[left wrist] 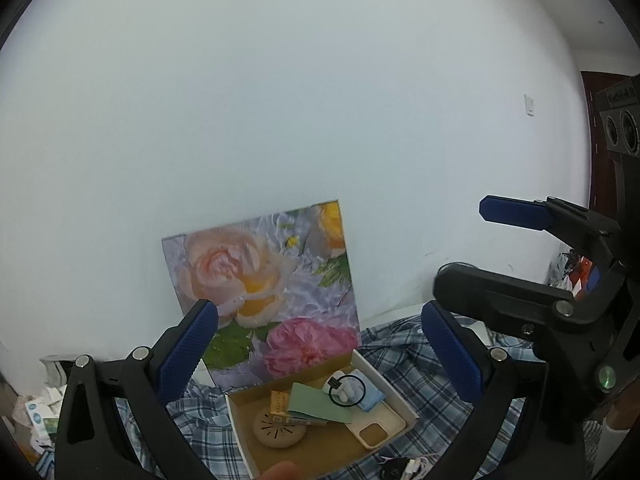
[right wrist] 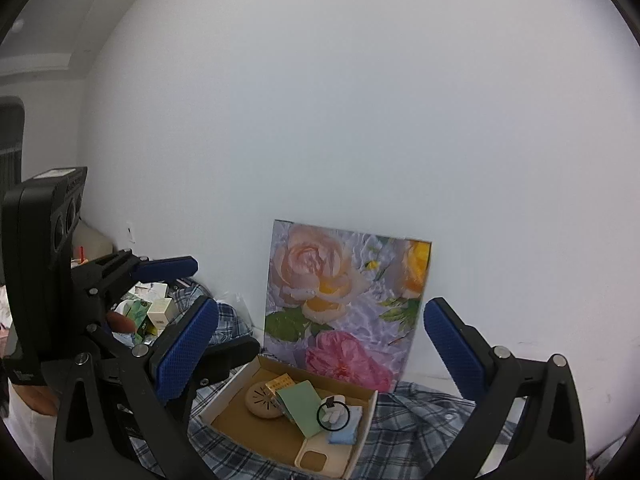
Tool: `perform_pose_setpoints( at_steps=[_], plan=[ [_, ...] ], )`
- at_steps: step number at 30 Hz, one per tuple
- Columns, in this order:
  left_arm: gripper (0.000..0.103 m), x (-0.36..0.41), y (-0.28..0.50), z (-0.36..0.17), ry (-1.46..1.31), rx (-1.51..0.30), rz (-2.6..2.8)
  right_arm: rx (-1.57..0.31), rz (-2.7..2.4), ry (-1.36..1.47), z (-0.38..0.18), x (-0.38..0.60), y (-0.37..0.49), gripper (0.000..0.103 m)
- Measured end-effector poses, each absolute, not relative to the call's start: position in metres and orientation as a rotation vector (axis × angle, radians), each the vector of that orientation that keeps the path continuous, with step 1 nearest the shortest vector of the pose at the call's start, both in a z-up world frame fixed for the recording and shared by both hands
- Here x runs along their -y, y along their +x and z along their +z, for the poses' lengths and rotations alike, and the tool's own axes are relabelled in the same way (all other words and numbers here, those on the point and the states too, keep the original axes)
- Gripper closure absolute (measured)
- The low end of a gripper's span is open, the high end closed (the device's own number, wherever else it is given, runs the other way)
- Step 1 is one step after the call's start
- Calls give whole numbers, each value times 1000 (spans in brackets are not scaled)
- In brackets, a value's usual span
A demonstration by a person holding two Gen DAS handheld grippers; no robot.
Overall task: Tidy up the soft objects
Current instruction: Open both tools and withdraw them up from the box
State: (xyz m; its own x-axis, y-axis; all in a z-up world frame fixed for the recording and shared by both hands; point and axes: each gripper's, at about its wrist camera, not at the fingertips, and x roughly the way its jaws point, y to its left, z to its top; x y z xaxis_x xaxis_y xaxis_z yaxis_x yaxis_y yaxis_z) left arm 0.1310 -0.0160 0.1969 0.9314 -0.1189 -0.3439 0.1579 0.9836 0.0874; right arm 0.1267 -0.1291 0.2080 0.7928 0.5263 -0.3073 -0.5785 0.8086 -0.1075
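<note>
A shallow cardboard box [left wrist: 394, 394] [right wrist: 224, 392] lies on a blue plaid cloth [left wrist: 420, 368] [right wrist: 424, 420]. In it are a green card [left wrist: 316, 402] [right wrist: 302, 406], a round beige disc [left wrist: 276, 428] [right wrist: 260, 400], a beige phone case [left wrist: 378, 428] [right wrist: 320, 454], a light blue folded cloth [left wrist: 372, 396] [right wrist: 346, 428], a black hair tie [left wrist: 347, 391] [right wrist: 333, 416] over a small white item, and a yellow packet [left wrist: 280, 402] [right wrist: 280, 382]. My left gripper [left wrist: 320, 352] is open and empty above the box. My right gripper [right wrist: 320, 344] is open and empty, held beside it.
A floral picture board [left wrist: 264, 280] [right wrist: 344, 300] leans on the white wall behind the box. Small boxes and packets [right wrist: 148, 312] [left wrist: 38, 416] lie at the left. Black cable ends [left wrist: 400, 470] lie near the box front.
</note>
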Motion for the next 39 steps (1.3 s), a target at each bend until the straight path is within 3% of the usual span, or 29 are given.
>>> perform_pose_setpoints(
  at_steps=[15, 39],
  plan=[
    [0, 38, 76, 191, 102, -384, -199, -281, 555, -176, 199, 166, 78, 0],
    [0, 25, 108, 75, -48, -691, -279, -459, 671, -136, 96, 151, 111, 0]
  ],
)
